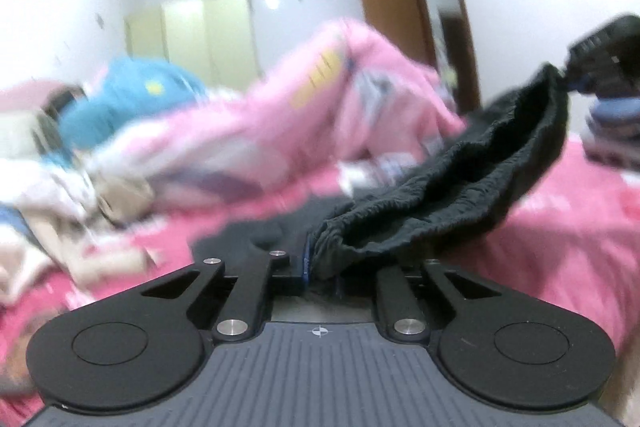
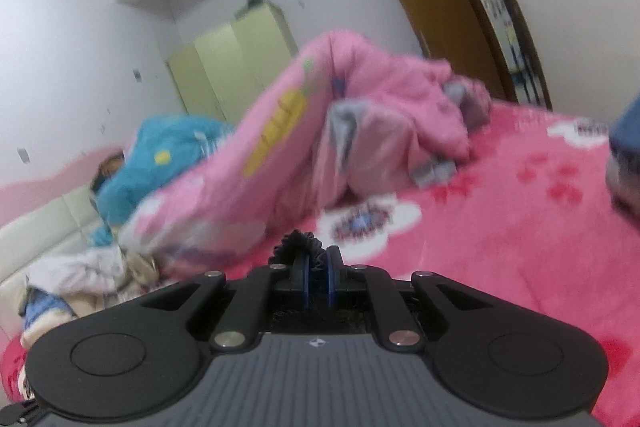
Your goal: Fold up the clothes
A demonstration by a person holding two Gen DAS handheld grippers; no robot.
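A black garment with an elastic waistband (image 1: 460,183) hangs stretched between my two grippers above a pink bed. My left gripper (image 1: 320,267) is shut on one end of the waistband; the cloth bunches over its fingers. My right gripper shows in the left wrist view (image 1: 600,67) at the upper right, shut on the other end. In the right wrist view my right gripper (image 2: 316,263) is shut on a tuft of the black garment (image 2: 300,245). The rest of the garment is hidden below that camera.
The bed has a pink flowered blanket (image 2: 500,219). A heaped pink quilt (image 2: 360,115) and a blue quilt (image 2: 168,147) lie behind. Loose clothes (image 1: 48,203) lie at the left. A stack of folded clothes (image 1: 612,131) sits at the right. Wardrobe and door stand beyond.
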